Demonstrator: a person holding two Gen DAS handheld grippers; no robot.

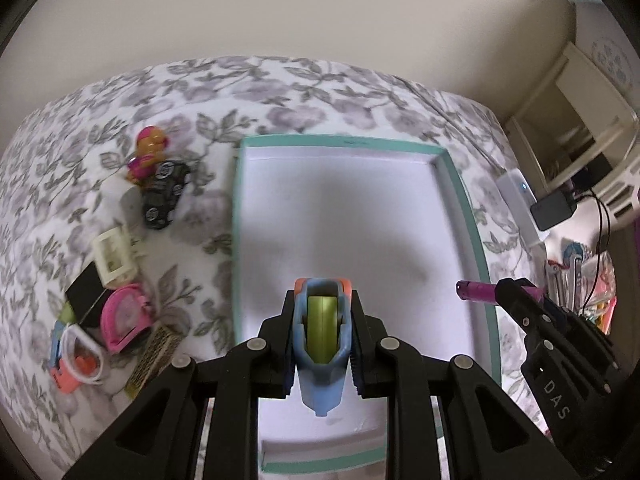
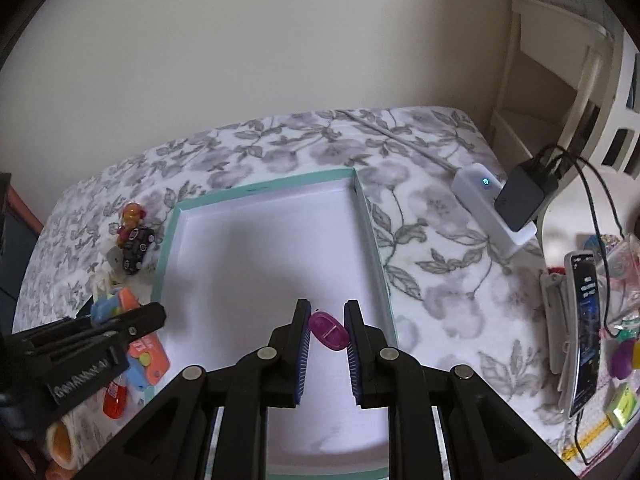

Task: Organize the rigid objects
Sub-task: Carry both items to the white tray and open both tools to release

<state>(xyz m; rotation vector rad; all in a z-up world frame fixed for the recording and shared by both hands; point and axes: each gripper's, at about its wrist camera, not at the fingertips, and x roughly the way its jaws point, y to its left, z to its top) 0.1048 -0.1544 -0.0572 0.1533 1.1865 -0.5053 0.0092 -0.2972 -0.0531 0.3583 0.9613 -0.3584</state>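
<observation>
Bed under a grey floral cover (image 1: 328,84), pale wall behind, shelves and a charger block off to the right. In the middle, a shallow white tray with a teal rim (image 1: 466,200), its floor bare in both views. Left gripper (image 1: 322,320) clamped on a blue and orange toy with a green wheel (image 1: 320,328), held above the near end of the tray. Right gripper (image 2: 327,332) closed on a small purple piece (image 2: 328,330), poised over the tray's near right corner, jaws pinching it from both sides.

Still on the cover left of the tray: a black toy car (image 1: 162,194), an orange figure (image 1: 150,152) touching it, a cream frame (image 1: 112,254), a pink case (image 1: 124,316), and a few more bits crowded at the edge.

Judged early: nothing set down inside yet, two pieces carried and ready to place, the pile on the left all to come.
</observation>
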